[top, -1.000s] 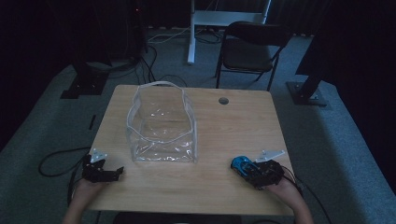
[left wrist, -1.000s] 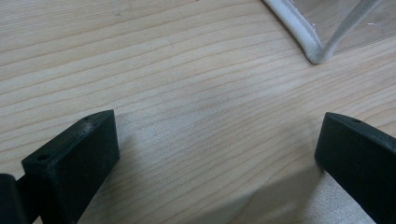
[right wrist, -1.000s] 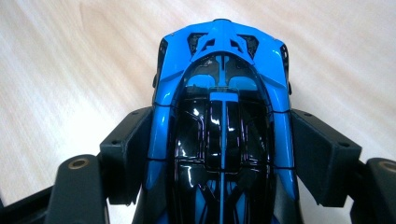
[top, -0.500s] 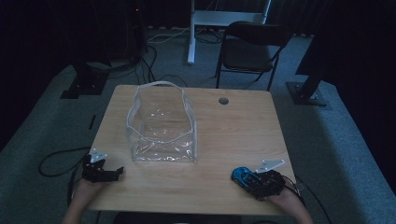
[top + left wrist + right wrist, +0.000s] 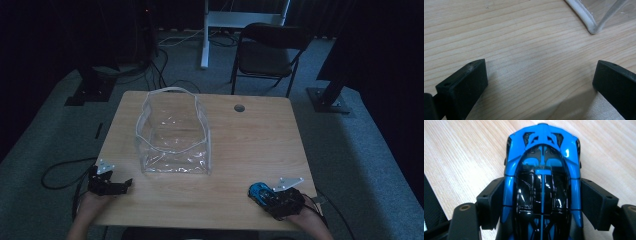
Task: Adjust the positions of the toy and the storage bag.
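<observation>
Blue toy car (image 5: 542,182) sits near the table's (image 5: 260,145) front right corner, clamped at its flanks by the right gripper (image 5: 542,202). Left gripper (image 5: 541,85) rests spread wide at the front left edge, beside the clear bag (image 5: 175,135).

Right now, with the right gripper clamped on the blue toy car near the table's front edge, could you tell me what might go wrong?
The right gripper pinches the blue toy car by its smooth, glossy flanks, so it might slip out when lifted. It sits close to the table edge, so a dropped car could roll off. The clear bag looks soft-walled; its rim may fold under the car while the left gripper stands open on bare wood beside it.
</observation>
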Demonstrator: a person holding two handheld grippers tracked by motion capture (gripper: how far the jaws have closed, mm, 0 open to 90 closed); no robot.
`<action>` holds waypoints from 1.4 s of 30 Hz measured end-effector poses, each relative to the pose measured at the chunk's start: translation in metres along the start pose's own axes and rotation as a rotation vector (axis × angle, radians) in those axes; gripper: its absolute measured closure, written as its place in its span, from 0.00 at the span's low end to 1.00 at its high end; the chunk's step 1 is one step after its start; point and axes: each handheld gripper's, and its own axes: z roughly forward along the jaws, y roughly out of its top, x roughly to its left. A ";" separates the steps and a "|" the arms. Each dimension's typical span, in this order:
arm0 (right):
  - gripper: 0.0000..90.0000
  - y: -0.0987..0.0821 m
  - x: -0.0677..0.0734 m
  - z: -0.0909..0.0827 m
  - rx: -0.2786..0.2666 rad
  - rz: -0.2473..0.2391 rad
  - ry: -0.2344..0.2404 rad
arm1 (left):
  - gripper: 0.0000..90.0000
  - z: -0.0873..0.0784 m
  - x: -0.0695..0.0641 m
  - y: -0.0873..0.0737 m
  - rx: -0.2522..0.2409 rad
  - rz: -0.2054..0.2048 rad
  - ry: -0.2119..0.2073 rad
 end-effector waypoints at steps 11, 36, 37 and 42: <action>0.28 0.005 -0.002 -0.014 -0.053 0.006 0.013 | 0.00 0.000 0.000 0.000 0.000 0.000 0.000; 0.22 0.084 -0.017 0.014 -0.159 0.057 0.013 | 0.00 -0.004 -0.002 0.007 0.010 0.045 -0.008; 0.22 0.089 -0.016 0.016 -0.159 0.053 0.013 | 0.00 -0.005 -0.002 0.008 0.010 0.045 -0.009; 0.23 0.114 -0.014 0.025 -0.182 0.032 0.055 | 0.00 -0.007 -0.005 0.014 -0.025 0.053 -0.087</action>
